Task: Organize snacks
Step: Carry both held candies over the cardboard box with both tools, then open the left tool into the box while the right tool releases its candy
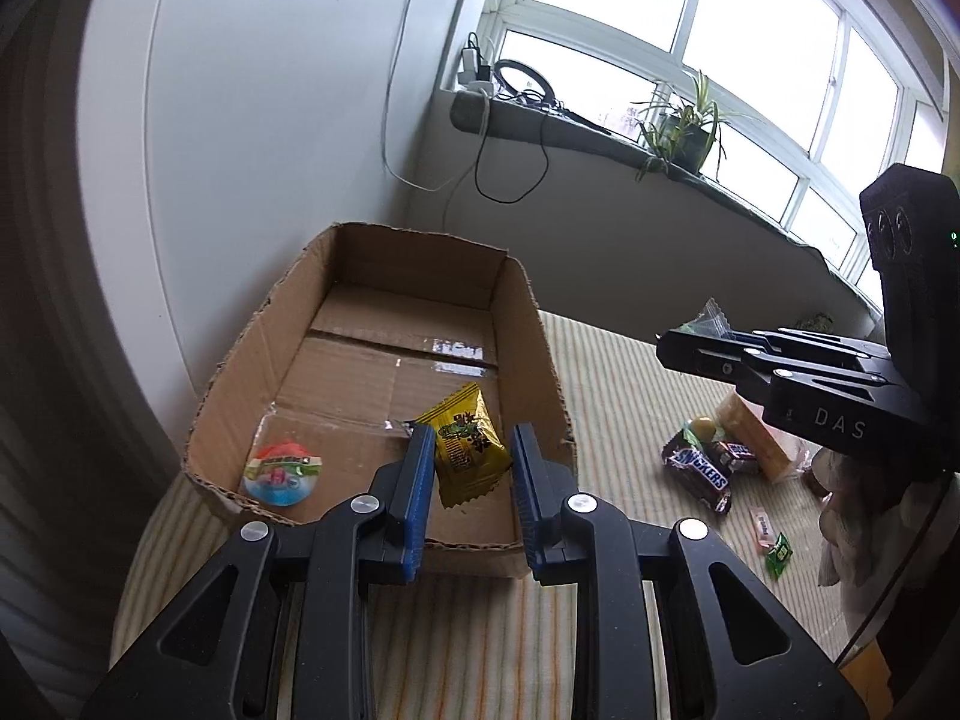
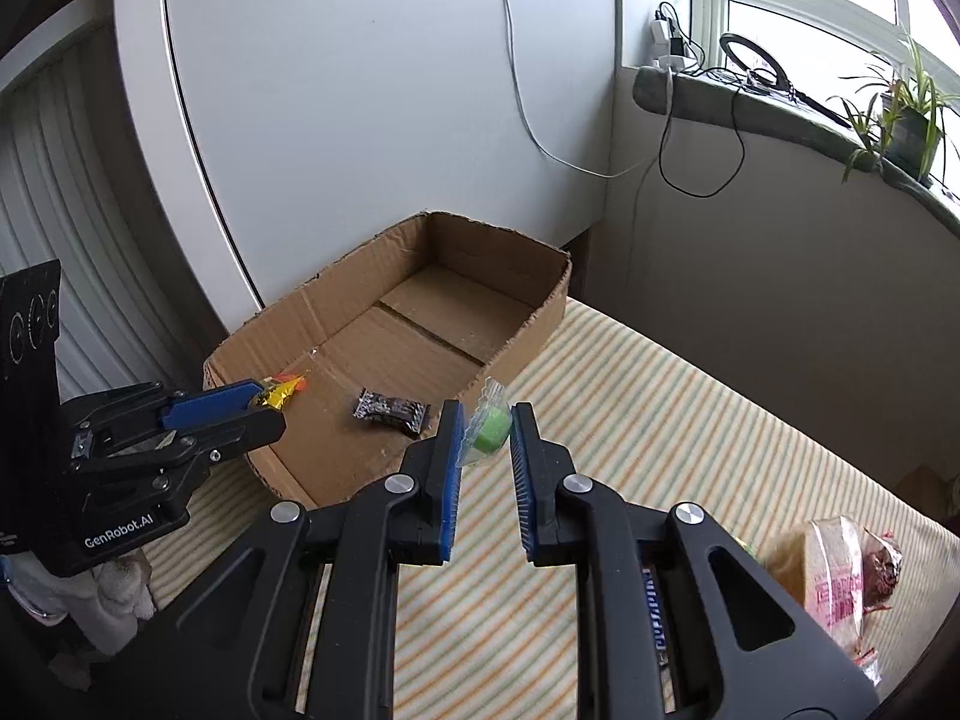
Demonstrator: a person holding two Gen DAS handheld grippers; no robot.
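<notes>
Barely started: two snacks in the box (image 1: 528, 312), left tongs (image 1: 471, 468) gripping a yellow packet (image 1: 465, 450), right tongs (image 2: 486, 438) pinching a green candy (image 2: 491, 429), pile (image 1: 714, 468) still left on the desk (image 1: 630, 372).

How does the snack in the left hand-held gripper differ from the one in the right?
The left hand-held gripper has a flat yellow packet over the cardboard box. The right hand-held gripper clamps a round green candy in clear wrap, beside the box's near corner. Both snacks are sealed and off the surface.
</notes>
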